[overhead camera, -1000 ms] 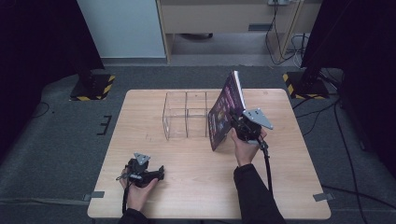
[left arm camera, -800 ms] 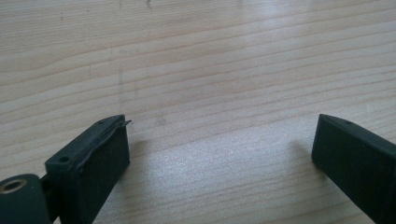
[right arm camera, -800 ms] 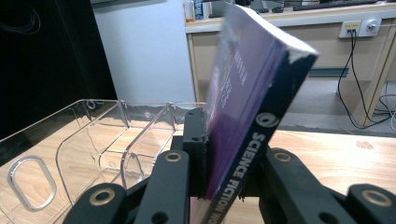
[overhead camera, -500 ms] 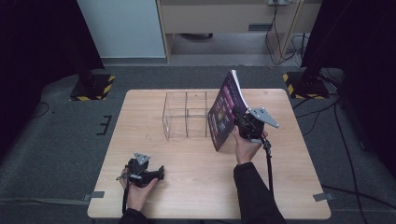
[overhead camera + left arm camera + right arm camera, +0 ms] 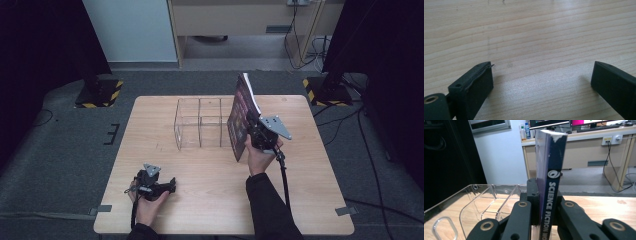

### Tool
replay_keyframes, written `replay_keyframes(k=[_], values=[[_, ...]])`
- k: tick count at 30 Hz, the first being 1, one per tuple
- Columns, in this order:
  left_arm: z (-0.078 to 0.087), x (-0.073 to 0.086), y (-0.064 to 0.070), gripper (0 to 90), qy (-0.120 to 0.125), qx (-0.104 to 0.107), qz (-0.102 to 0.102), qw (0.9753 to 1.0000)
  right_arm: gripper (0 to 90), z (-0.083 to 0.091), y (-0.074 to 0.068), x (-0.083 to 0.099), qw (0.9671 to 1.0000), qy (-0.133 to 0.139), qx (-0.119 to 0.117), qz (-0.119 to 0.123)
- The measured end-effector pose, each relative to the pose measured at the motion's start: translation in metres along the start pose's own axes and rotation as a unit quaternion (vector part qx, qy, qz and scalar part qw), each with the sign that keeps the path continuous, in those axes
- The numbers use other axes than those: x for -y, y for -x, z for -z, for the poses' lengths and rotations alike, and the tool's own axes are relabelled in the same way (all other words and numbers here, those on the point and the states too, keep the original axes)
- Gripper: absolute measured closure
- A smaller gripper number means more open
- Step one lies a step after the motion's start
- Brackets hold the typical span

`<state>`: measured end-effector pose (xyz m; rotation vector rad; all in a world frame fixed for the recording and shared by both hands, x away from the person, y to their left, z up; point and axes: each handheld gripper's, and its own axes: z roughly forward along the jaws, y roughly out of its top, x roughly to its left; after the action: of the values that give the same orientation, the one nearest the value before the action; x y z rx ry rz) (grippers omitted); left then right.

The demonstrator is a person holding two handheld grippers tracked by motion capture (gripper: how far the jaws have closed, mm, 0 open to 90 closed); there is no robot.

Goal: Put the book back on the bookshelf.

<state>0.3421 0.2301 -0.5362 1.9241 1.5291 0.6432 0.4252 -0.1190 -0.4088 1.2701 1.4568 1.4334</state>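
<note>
R claw grips book upright, frame center-right, beside clear organizer.
L claw lower left, low over desk, wide open, empty.

Dark-covered science fiction book upright, just right of clear acrylic organizer, above table.

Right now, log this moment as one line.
right gripper: shut on book, upright beside clear organizer | left gripper: open, resting on table
</note>
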Motion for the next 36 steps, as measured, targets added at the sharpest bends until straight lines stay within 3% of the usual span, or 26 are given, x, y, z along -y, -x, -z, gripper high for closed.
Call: replay_keyframes(k=[4,18,28,36], values=[[0.0000,0.0000,0.0000,3.3,0.000,0.000,0.000,1.0000,84.2,-0.0004,-0.0012,-0.0015,0.9998,-0.007,-0.003,0.018],[0.0000,0.0000,0.0000,3.3,0.000,0.000,0.000,1.0000,78.1,-0.0002,0.0043,-0.0018,0.9995,-0.015,-0.018,0.019],[0.0000,0.0000,0.0000,3.3,0.000,0.000,0.000,1.0000,68.0,-0.0026,0.0052,0.0011,0.9994,-0.020,-0.022,0.019],[0.0000,0.0000,0.0000,3.3,0.000,0.000,0.000,1.0000,50.4,-0.0019,0.0080,0.0006,0.9994,-0.016,-0.026,0.015]])
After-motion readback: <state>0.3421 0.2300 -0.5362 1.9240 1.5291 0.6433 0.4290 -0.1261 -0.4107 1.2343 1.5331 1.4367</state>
